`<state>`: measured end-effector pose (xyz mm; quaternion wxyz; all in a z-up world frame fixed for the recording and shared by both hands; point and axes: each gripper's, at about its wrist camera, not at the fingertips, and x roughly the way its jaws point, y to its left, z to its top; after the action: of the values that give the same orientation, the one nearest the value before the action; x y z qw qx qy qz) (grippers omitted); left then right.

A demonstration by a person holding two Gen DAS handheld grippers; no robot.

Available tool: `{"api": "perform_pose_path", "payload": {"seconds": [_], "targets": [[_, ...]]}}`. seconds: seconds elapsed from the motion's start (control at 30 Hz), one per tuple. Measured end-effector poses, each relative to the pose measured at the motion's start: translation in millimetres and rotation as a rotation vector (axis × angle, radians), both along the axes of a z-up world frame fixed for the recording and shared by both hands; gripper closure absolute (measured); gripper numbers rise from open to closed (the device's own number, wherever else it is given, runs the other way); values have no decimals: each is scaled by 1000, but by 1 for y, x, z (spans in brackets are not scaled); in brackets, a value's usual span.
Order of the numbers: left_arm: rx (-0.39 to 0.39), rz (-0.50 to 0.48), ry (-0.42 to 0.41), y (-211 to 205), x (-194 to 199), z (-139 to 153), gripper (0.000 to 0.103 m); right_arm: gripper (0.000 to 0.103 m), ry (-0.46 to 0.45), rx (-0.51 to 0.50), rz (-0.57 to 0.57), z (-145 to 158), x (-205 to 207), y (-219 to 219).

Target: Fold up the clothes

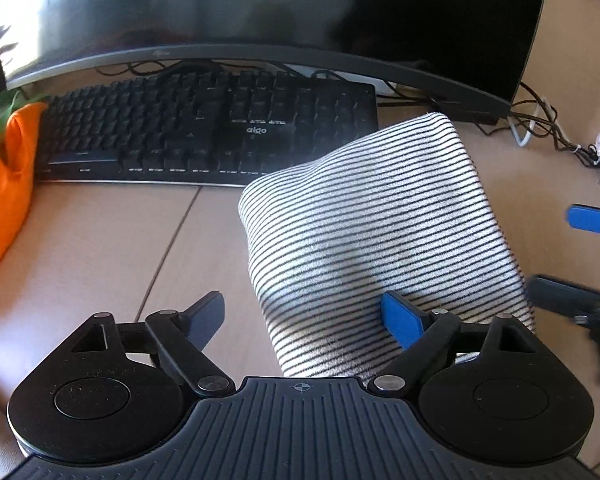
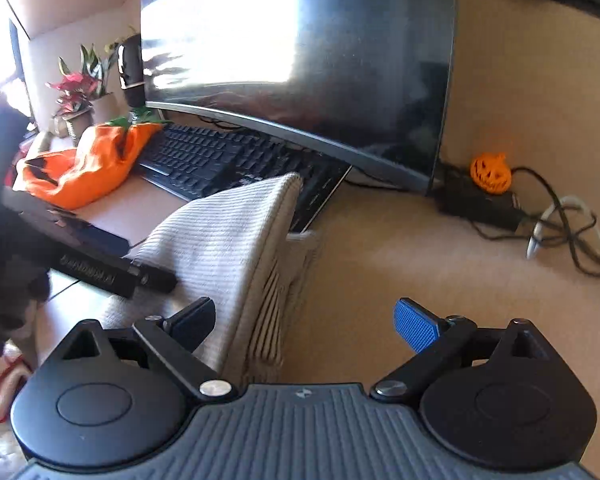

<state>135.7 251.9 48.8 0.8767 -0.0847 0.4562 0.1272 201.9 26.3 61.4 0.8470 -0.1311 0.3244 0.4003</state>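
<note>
A folded white garment with thin black stripes [image 1: 380, 216] lies on the tan desk [image 1: 112, 240], its far corner resting on the keyboard's edge. My left gripper [image 1: 302, 312] hangs open at the garment's near end; the blue fingertip [image 1: 400, 316] is over the cloth and the dark one [image 1: 208, 312] over bare desk. In the right wrist view the same garment [image 2: 224, 240] shows its stacked folded edge. My right gripper [image 2: 304, 316] is open at that edge, dark finger [image 2: 196, 316] by the cloth, blue finger [image 2: 414, 326] over the desk. Neither holds anything.
A black keyboard [image 1: 204, 136] and a curved monitor [image 1: 260, 12] stand behind the garment. An orange cloth [image 1: 4, 184] lies at the left. Tangled cables [image 2: 560, 232] and a small orange pumpkin figure [image 2: 491, 173] sit at the right. Potted plants [image 2: 80, 92] stand far left.
</note>
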Motion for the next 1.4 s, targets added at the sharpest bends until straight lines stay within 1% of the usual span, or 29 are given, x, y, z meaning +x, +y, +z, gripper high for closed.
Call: {"api": "perform_pose_path", "payload": {"seconds": [0.07, 0.1, 0.2, 0.3, 0.4, 0.5, 0.57, 0.63, 0.7, 0.73, 0.77, 0.83, 0.87, 1.0, 1.07, 1.17, 1.23, 1.3, 1.33, 1.4], "targets": [[-18, -1, 1, 3, 1, -2, 11, 6, -7, -47, -2, -16, 4, 10], [-23, -1, 0, 4, 1, -2, 11, 1, -9, -72, -2, -25, 6, 15], [-28, -2, -11, 4, -2, 0, 11, 0, 42, -53, -11, -29, 16, 11], [-19, 0, -18, 5, -4, 3, 11, 0, 68, -20, 2, -19, 22, 6], [-5, -1, -15, 4, -4, 4, 9, 0, 67, 43, -36, -2, 33, 4], [11, -1, -11, 1, -3, 3, 9, 0, 38, 91, -99, 8, 45, 16], [26, -5, -10, -1, -3, 3, 9, 0, 19, 107, -124, 9, 52, 31], [34, -12, -12, -2, -3, 3, 9, 0, -25, 77, -144, 5, 56, 50], [34, -20, -14, -1, -3, 2, 9, 0, -78, -15, -169, -8, 63, 71], [31, -24, -17, -1, -4, 2, 9, 0, -87, -73, -168, -17, 67, 82], [27, -29, -21, 0, -5, 2, 8, 0, -91, -97, -172, -26, 69, 85], [20, -37, -29, 0, -6, 3, 8, 0, -98, -126, -182, -44, 74, 88], [17, -40, -34, 1, -7, 3, 8, 0, -96, -129, -190, -45, 74, 86], [-19, -53, -56, 3, -17, 7, 9, 0, -92, -128, -221, -44, 70, 78], [-34, -82, -80, 1, -30, 12, 9, 0, -104, -128, -237, -39, 65, 73], [-67, -149, -91, -3, -50, 12, 9, 0, -67, -117, -252, -32, 44, 54], [-52, -186, -73, -7, -58, 3, 9, 0, -39, -109, -262, -27, 29, 41], [-18, -208, -51, -9, -59, -8, 8, 0, -12, -102, -271, -22, 14, 29], [-15, -217, -46, -9, -58, -12, 7, 0, 2, -98, -276, -20, 7, 22], [-32, -229, -51, -5, -57, -14, 7, 0, 4, -103, -312, -20, -5, 19]]}}
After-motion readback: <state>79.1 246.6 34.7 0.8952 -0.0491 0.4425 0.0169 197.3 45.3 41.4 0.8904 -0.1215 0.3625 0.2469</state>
